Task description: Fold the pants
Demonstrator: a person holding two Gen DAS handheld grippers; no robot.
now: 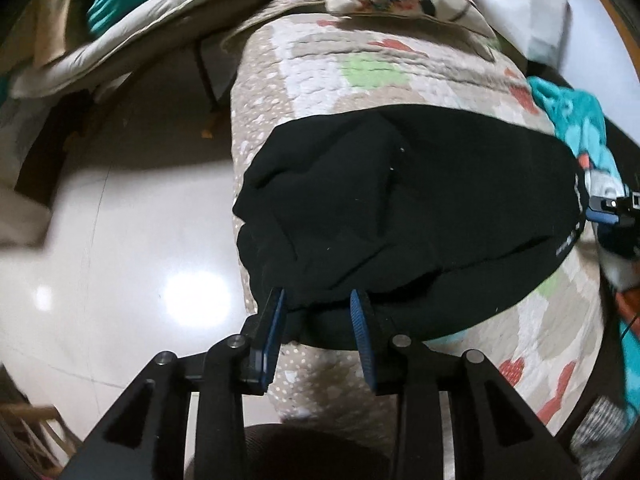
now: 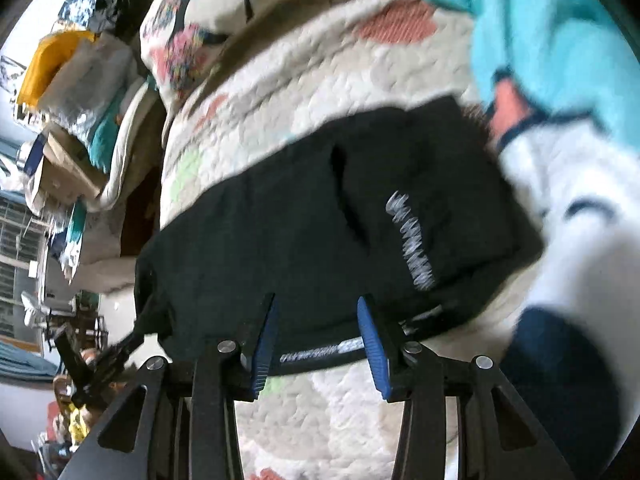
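Lying folded on the quilt (image 1: 320,80), the black pants (image 1: 400,208) make a compact bundle at the bed's near edge. The left gripper (image 1: 318,300) and right gripper (image 2: 316,308) each straddle the near hem, all 4 fingers parted and pressing nothing. With the bundle overhanging, a brushing finger could drag the top layer off or undo the fold.

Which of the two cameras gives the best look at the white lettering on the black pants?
The right wrist view: the white lettering sits large near the middle of the black pants, though blurred. In the left wrist view the lettering is only a small sliver at the pants' right edge, too small to read.
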